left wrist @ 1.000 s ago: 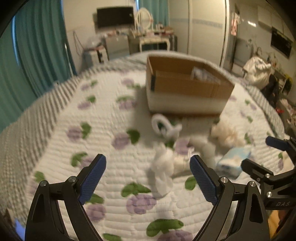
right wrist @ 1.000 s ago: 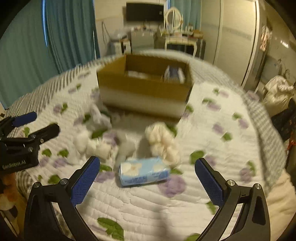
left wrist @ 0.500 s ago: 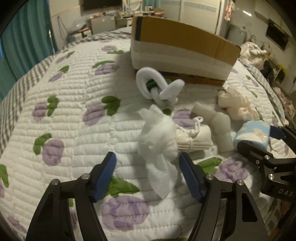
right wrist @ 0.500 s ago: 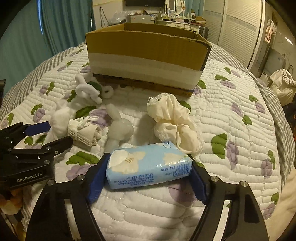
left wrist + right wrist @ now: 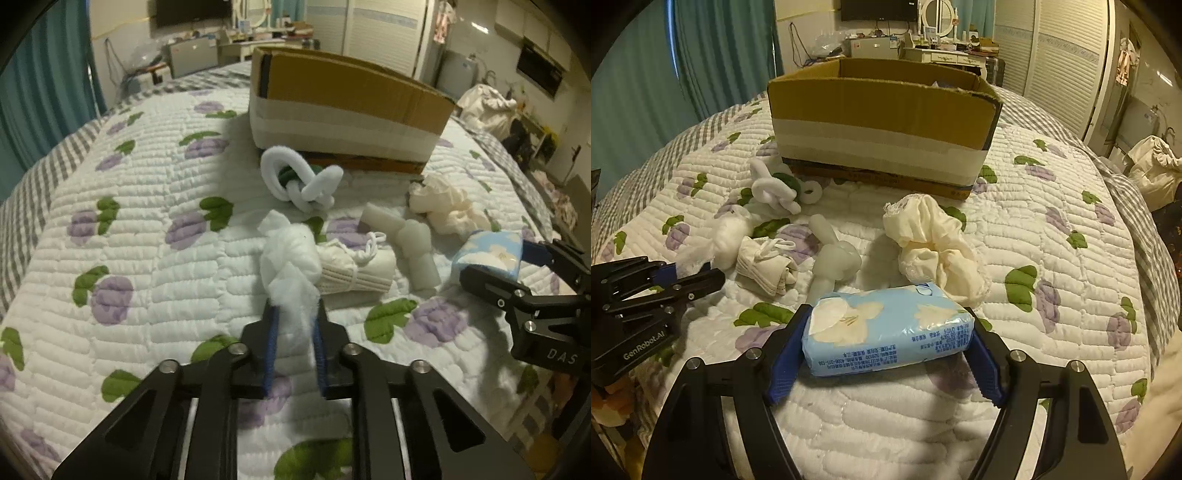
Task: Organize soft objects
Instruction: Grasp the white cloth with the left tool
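Both grippers now clamped vs 0.5 s ago: left gripper [image 5: 294, 314] on cotton wad [image 5: 290, 258], right gripper [image 5: 886, 343] on tissue pack [image 5: 886, 326].

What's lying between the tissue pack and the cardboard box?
A crumpled cream cloth lies between the tissue pack and the cardboard box, with bare quilt behind it; the right wrist view shows it.

You're working over a quilted bedspread [image 5: 1052, 206] printed with purple flowers; beyond it, teal curtains [image 5: 713, 48] hang left, a dark television [image 5: 877, 9] sits on the far wall above a cluttered dresser [image 5: 945, 55], and white louvred wardrobe doors [image 5: 1067, 55] stand right.
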`<action>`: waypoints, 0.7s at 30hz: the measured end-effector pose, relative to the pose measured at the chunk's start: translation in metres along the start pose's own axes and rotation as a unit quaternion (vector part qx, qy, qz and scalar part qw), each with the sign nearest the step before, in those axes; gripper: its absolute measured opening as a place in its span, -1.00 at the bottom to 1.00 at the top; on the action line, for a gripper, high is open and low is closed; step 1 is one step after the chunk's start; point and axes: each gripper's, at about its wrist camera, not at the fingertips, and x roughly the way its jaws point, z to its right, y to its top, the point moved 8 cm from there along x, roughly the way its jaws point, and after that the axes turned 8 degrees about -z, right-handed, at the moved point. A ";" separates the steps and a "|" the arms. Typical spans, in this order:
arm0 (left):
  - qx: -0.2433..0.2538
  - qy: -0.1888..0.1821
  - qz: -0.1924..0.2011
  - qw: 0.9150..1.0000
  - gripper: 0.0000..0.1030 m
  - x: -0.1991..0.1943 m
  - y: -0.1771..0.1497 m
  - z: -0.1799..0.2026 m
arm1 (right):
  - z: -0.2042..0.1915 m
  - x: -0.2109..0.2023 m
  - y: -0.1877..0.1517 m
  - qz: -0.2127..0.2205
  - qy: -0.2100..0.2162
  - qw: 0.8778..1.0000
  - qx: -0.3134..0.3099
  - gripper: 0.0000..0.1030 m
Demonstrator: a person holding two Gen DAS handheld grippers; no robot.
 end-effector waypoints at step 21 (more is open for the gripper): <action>-0.008 0.015 0.006 1.000 0.17 0.013 0.021 -0.004 | 0.011 -0.019 0.002 0.027 0.026 0.999 0.026 0.50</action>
